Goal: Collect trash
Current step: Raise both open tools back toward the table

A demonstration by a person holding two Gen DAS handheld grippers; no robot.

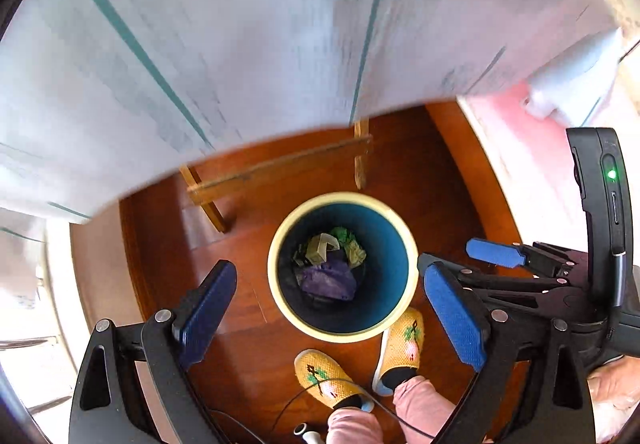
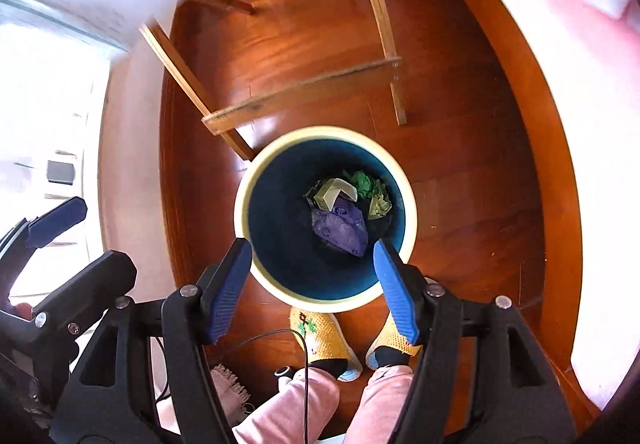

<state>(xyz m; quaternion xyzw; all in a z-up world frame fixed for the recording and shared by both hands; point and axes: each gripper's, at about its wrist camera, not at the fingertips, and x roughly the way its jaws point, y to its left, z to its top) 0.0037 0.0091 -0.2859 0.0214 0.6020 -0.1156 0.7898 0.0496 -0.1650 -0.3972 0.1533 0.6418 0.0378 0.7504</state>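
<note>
You are holding both tools over the bin (image 1: 343, 333), pointing steeply down at the wooden floor (image 1: 248, 284). Your left tool (image 1: 330, 318) is standing wide open with nothing between its blue pads (image 1: 454, 314). Your right tool (image 2: 312, 286) is also standing open and empty, its pads (image 2: 226, 294) framing the near rim of the bin in the right wrist view.

The trash is lying at the bottom of the blue-lined bin: a purple wrapper (image 2: 342, 228) nearest you, a pale carton (image 2: 332, 194) just beyond it, and crumpled green paper (image 2: 366, 184) on the far side, all touching in one heap.

The bin is sitting on the floor just in front of your yellow slippers (image 1: 326, 378), with the wooden legs (image 1: 280, 172) of the bench (image 1: 180, 44) just beyond it.
</note>
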